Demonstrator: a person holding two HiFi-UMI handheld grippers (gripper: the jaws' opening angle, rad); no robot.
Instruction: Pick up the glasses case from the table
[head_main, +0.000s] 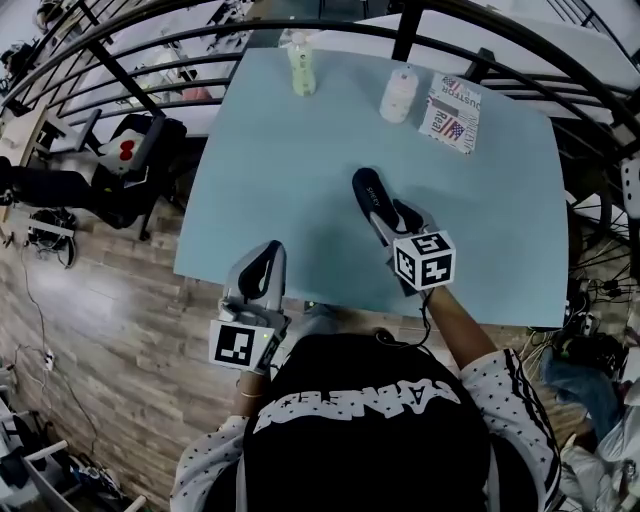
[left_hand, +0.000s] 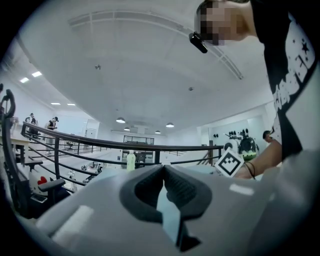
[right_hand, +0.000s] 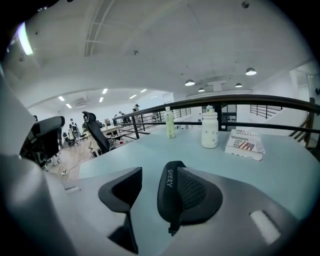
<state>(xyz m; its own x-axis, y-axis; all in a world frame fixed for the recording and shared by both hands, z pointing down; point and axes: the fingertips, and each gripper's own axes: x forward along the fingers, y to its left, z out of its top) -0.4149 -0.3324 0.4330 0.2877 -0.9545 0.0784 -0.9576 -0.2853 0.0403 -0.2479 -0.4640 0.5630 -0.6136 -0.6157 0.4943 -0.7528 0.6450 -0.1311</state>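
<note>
Desk (head_main: 290, 180) seen from above. The black glasses case (head_main: 371, 193) lies on the desk, between the parted jaws of the right hand-held gripper (right_hand: 155, 173): it sits against the right jaw, clear of the left, and is not clamped. The left hand-held gripper (left_hand: 163, 170) is clenched, jaw tips meeting on nothing, at the desk's near edge. Along the far edge stand a green bottle (head_main: 302, 66), a white bottle (head_main: 398, 95) and a printed packet (head_main: 451, 112).
</note>
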